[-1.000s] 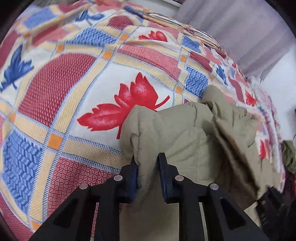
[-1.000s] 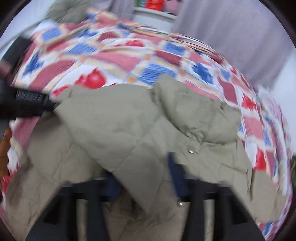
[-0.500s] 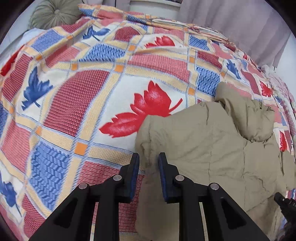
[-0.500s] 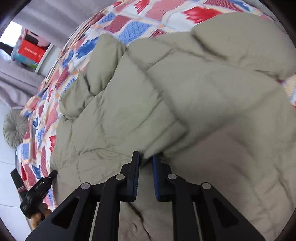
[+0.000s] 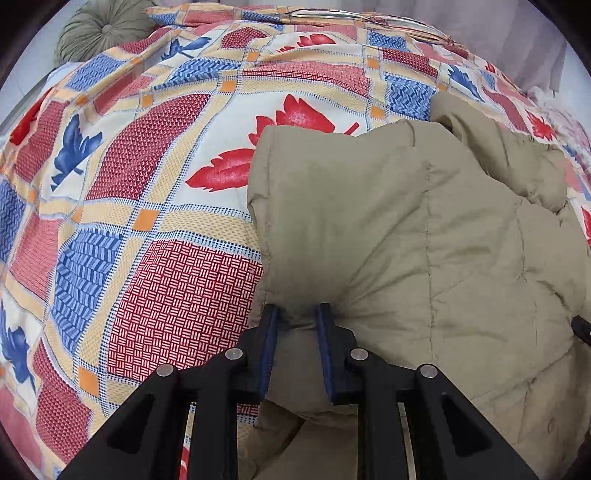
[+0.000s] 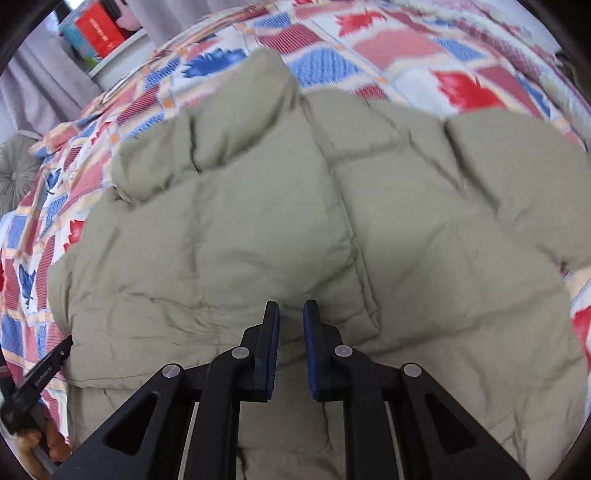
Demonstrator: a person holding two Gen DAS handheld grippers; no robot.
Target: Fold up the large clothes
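Where the bed runs off to the far left, a round olive cushion (image 5: 99, 33) lies at the edge of a patchwork bedspread (image 5: 166, 184) printed with red and blue leaves and hatched red and blue squares. Right of that bare stretch of cover lies the task's garment, a khaki quilted puffer jacket (image 5: 424, 240), spread flat on the bedspread with its puffy collar towards the far side.

At the jacket's near-left corner the left gripper (image 5: 297, 314) points steeply down and is clamped on a bunched fold of the khaki fabric, which puckers between its two blue pads. The right wrist view shows that same gripper as a black tip at the jacket's left edge, with the fingers of a person's hand (image 6: 40, 443) below it.

Further right, over the jacket's near middle, the right gripper (image 6: 291, 310) also points down. Its jaws have just been opening and stand slightly apart, and no fabric is pinched between the pads; the quilted panel lies under them, with a folded flap edge just to the right.

Far left in this view, beyond the bed, a grey curtain (image 6: 37, 85) hangs beside a white shelf holding a red box (image 6: 99, 33)
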